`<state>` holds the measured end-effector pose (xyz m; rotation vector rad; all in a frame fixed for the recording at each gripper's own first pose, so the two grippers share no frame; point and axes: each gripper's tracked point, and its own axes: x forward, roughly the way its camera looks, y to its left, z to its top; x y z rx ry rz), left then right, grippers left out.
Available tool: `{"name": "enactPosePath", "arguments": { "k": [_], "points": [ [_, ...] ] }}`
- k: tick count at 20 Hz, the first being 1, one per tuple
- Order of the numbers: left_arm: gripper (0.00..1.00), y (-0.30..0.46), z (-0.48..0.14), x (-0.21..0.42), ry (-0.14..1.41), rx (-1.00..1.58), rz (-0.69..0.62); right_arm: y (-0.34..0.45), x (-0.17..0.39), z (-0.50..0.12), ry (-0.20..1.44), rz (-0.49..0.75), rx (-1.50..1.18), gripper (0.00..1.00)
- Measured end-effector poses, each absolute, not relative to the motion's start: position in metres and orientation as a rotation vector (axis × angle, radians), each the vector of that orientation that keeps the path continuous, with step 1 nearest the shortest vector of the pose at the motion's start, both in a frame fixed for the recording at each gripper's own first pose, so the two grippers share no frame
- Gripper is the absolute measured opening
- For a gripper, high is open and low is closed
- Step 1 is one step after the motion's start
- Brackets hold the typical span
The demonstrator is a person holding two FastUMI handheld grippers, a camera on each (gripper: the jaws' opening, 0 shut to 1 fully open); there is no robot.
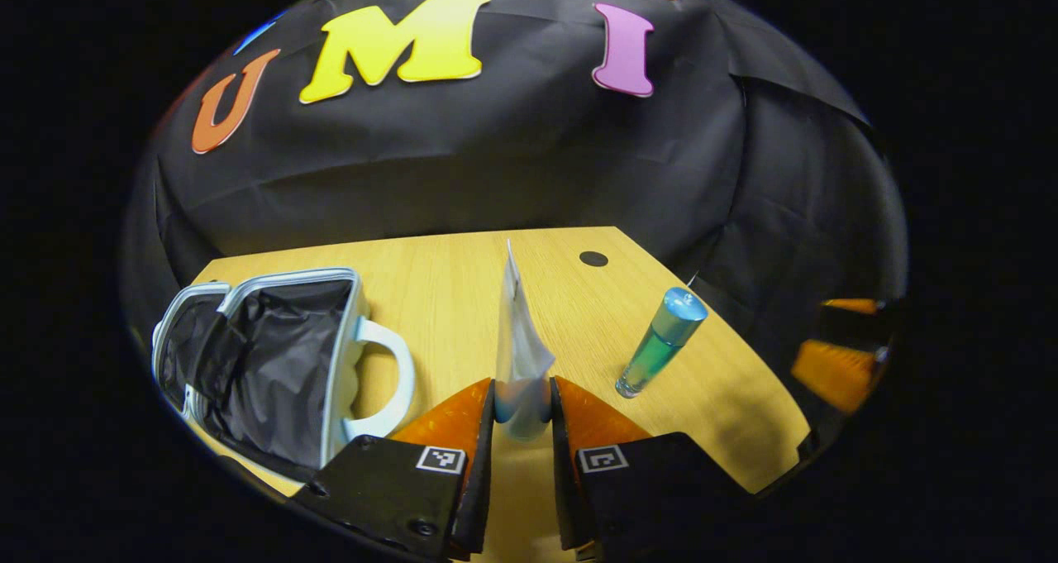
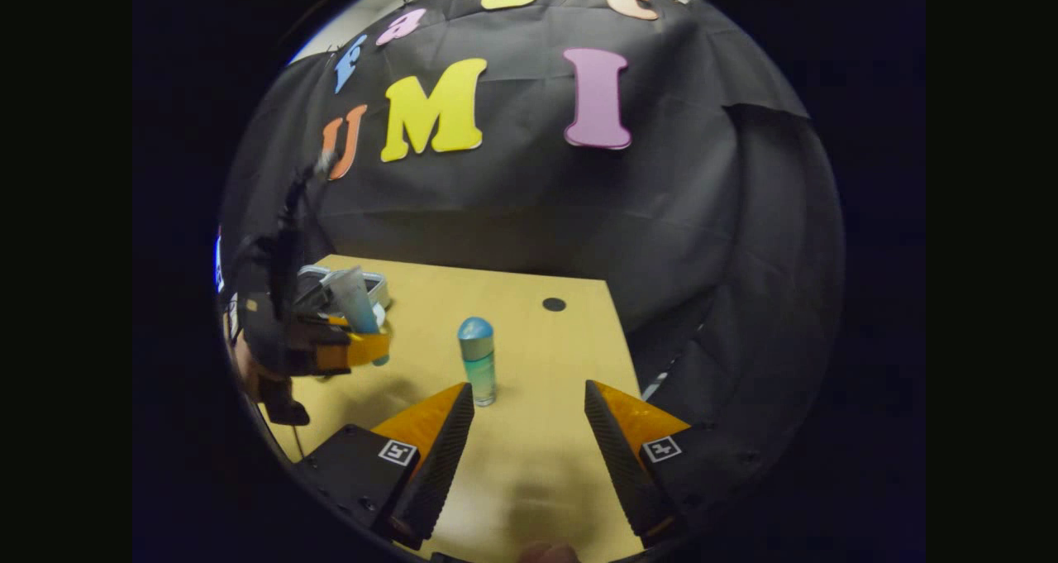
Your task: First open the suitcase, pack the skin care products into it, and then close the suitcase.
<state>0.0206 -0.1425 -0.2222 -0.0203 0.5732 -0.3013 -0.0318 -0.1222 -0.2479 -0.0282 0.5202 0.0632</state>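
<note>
The left gripper [image 1: 522, 406] is clamped on a pale tube [image 1: 519, 356] standing upright between its fingers. At nine o'clock the suitcase [image 1: 273, 364] lies open, its dark lining bare, hard by the table's [image 1: 463, 274] left edge. A blue-green bottle [image 1: 661, 344] stands at two o'clock, with bare wood around it. In the right gripper view, the right gripper [image 2: 529, 414] hangs with fingers spread apart, the bottle [image 2: 478, 369] just beyond its left finger; at ten o'clock the left gripper [image 2: 351, 344] holds the tube [image 2: 354, 298].
</note>
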Motion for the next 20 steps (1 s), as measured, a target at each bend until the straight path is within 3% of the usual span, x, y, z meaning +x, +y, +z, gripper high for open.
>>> {"name": "enactPosePath", "arguments": {
  "k": [7, 16, 20],
  "points": [
    [0.35, -0.077, -0.168, -0.038, 0.580, -0.027, -0.221, -0.089, 0.022, -0.312, 0.588, 0.112, 0.034, 0.80],
    [0.35, 0.006, -0.155, -0.074, 0.602, -0.043, -0.042, -0.072, 0.067, -0.355, 0.651, 0.128, 0.053, 0.76],
    [0.35, 0.035, -0.148, -0.079, 0.593, -0.024, -0.001, -0.073, 0.073, -0.362, 0.679, 0.107, 0.052, 0.48]
  ]
}}
